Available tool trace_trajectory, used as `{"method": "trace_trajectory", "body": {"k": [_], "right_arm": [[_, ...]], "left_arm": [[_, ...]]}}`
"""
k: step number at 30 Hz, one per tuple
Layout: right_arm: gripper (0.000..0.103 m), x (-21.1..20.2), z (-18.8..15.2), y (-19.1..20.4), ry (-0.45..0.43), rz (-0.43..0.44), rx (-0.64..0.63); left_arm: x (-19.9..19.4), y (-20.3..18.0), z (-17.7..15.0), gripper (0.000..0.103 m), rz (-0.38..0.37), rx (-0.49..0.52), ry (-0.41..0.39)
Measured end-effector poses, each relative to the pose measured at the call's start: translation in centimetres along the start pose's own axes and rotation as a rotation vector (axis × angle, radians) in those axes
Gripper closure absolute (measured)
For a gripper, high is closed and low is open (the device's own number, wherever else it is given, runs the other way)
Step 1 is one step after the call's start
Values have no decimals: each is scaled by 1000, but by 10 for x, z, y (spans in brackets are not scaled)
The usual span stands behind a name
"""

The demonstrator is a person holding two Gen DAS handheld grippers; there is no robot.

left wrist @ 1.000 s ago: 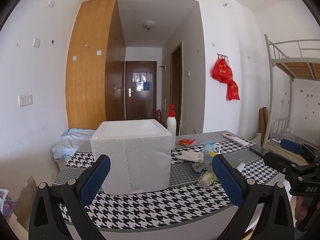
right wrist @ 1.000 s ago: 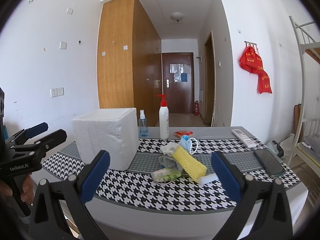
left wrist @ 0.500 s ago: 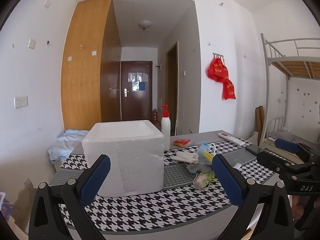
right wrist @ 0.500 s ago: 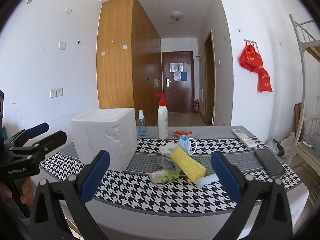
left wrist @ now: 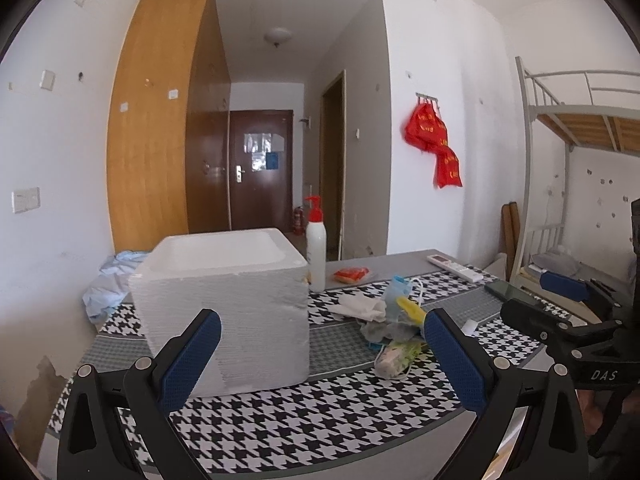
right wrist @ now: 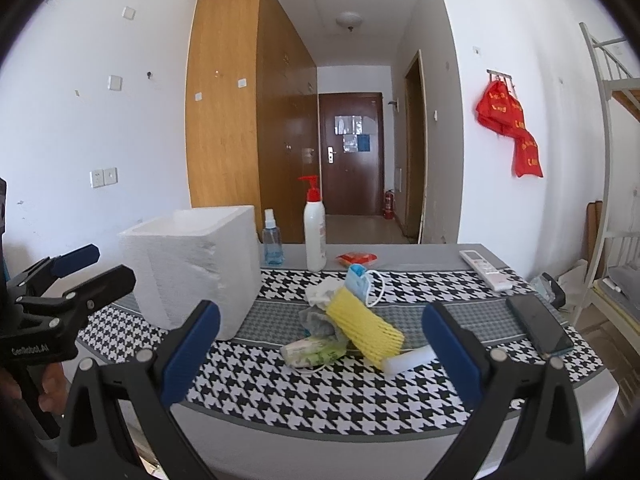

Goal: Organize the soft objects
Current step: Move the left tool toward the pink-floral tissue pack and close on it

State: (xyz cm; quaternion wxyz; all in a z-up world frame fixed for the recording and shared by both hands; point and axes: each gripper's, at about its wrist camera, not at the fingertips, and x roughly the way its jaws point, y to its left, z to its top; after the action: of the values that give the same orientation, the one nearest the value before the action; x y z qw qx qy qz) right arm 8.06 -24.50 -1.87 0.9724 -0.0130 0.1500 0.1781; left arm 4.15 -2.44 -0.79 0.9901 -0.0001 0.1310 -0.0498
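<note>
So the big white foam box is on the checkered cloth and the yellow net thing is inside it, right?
Not quite. The white foam box is on the checkered cloth, but the yellow net sleeve lies outside it, on the pile of soft things beside the box. The right wrist view shows this.

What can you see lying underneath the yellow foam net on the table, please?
Under the yellow foam net lie a white foam piece, a green-printed packet and grey cloth; anything beneath those is covered.

White walls point(right wrist: 80, 128), wooden wardrobe point(right wrist: 240, 120)
</note>
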Motion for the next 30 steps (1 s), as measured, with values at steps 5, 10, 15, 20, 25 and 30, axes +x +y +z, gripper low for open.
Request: {"method": "trace_trajectory", "body": {"k": [5,10,15,20,25,30], "right_arm": [[1,9,-1,-10,24,-12,15],[1,20,-4,-20,54,-30,33],[1,30,-6,-30,85,-48,41],[1,44,-9,-42,119,-67,61],[1,54,-15,-53,146,-84,81],[1,63,-19,-58,170,-91,81]], "left_arm": [[15,-4,0,1,-31,13,33],[30,-6,-2,1,-54,23,63],[47,-10,-4,1,-80,28,103],[64,-15,-9,1,-106,33,148],[77,-21,-13,1,-128,40,187],[92,-25,-17,1,-148,51,229]]}}
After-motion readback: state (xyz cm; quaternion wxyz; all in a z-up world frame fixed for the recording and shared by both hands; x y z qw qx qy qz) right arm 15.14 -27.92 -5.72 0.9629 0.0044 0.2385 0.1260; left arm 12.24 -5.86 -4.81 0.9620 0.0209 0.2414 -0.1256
